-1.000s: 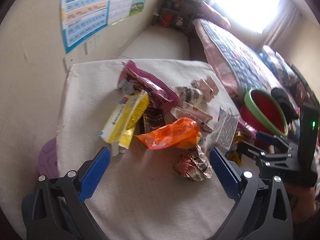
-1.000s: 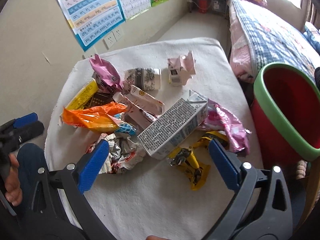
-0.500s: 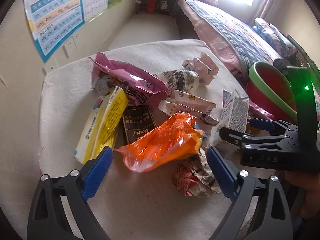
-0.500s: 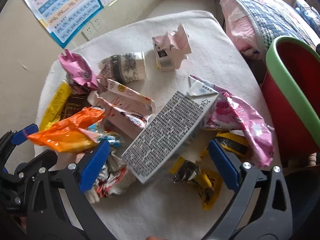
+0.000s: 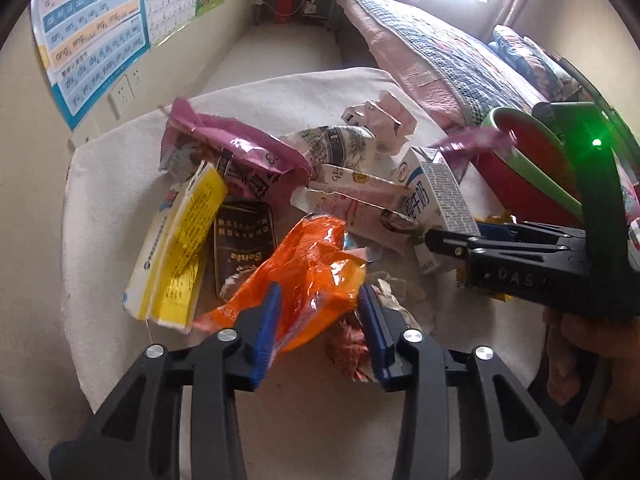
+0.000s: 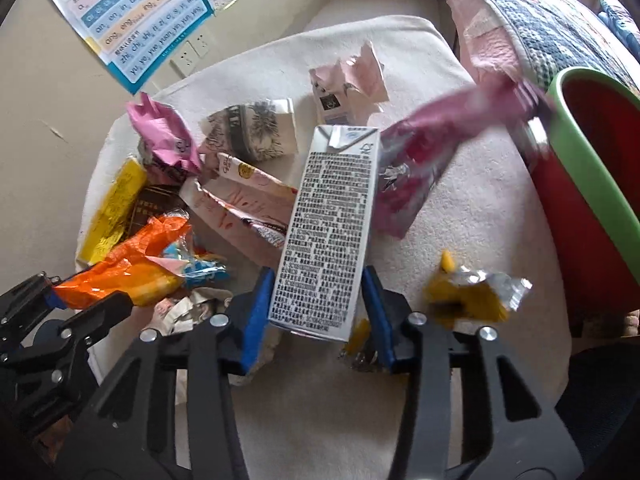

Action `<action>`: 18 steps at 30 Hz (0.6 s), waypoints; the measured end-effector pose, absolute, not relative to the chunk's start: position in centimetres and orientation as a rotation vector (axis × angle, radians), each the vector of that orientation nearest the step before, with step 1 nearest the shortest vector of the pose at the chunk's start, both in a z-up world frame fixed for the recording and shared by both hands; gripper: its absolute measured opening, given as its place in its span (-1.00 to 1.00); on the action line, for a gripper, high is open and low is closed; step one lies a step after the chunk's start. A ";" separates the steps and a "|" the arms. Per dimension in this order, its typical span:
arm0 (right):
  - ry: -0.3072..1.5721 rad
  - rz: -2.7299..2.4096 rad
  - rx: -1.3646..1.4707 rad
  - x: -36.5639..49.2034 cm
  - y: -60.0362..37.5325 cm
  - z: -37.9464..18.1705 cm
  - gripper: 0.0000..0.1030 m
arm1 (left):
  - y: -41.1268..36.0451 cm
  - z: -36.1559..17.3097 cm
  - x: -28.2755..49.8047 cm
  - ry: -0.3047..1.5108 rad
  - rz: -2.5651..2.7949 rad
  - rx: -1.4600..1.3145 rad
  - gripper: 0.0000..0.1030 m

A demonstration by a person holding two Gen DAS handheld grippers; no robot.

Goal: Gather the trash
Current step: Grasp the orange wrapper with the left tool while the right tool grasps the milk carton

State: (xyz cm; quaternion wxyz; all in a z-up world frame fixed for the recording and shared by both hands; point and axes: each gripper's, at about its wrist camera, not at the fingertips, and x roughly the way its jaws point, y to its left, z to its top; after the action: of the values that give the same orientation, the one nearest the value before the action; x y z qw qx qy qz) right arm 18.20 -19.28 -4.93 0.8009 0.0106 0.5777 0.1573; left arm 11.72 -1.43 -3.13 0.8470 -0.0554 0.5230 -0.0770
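Left wrist view. My left gripper [image 5: 320,312] points down at the pile on the cream-covered table [image 5: 108,184]. Its jaws are closing, blue pads on either side of the orange wrapper [image 5: 304,276]. The wrapper is glossy, crinkled plastic, bunched between the pads and spilling out to the left; the pads appear to touch it on both sides. Just right of it lies a crumpled red-and-white foil wrapper [image 5: 360,340], partly behind the right pad. To the left lie a flat yellow-and-white packet [image 5: 180,248] and a dark brown sachet [image 5: 245,244] with gold print. Behind them: a magenta snack bag [image 5: 240,152], a squashed paper cup [image 5: 340,142] with black floral print, and a crushed pink carton [image 5: 380,114]. My right gripper [image 5: 452,240] enters from the right and clamps the milk carton [image 5: 432,196]. The red bin [image 5: 532,172] with a green rim stands beyond the table's right edge.

Right wrist view. My right gripper [image 6: 318,300] has jaws closing on the milk carton [image 6: 332,224], pads against both of its long sides near its base. The carton is grey-white, covered in dense black print, with its folded top pointing away. A pink wrapper [image 6: 420,160] is blurred beside it. A yellow foil wrapper [image 6: 468,296] lies right of the pads. The bin [image 6: 592,184] is at the right edge.
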 end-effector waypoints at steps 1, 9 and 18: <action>1.233 0.342 0.022 18.0 -19.3 -4.7 -0.17 | -1.3 -3.0 11.5 1.097 -0.153 -0.121 -0.33; 1.159 0.397 0.022 15.8 -19.9 -1.2 -0.21 | 0.1 -0.7 9.7 1.040 -0.127 -0.198 -0.46; 1.091 0.446 0.048 13.9 -20.6 1.9 -0.21 | 1.1 2.0 8.0 0.967 -0.095 -0.261 -0.47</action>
State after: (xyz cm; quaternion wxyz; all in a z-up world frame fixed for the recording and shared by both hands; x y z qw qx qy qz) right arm 13.85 -20.64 1.94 0.8310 0.0229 0.5145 0.2103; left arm 7.96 1.05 1.96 0.8761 -0.1250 0.4633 -0.0456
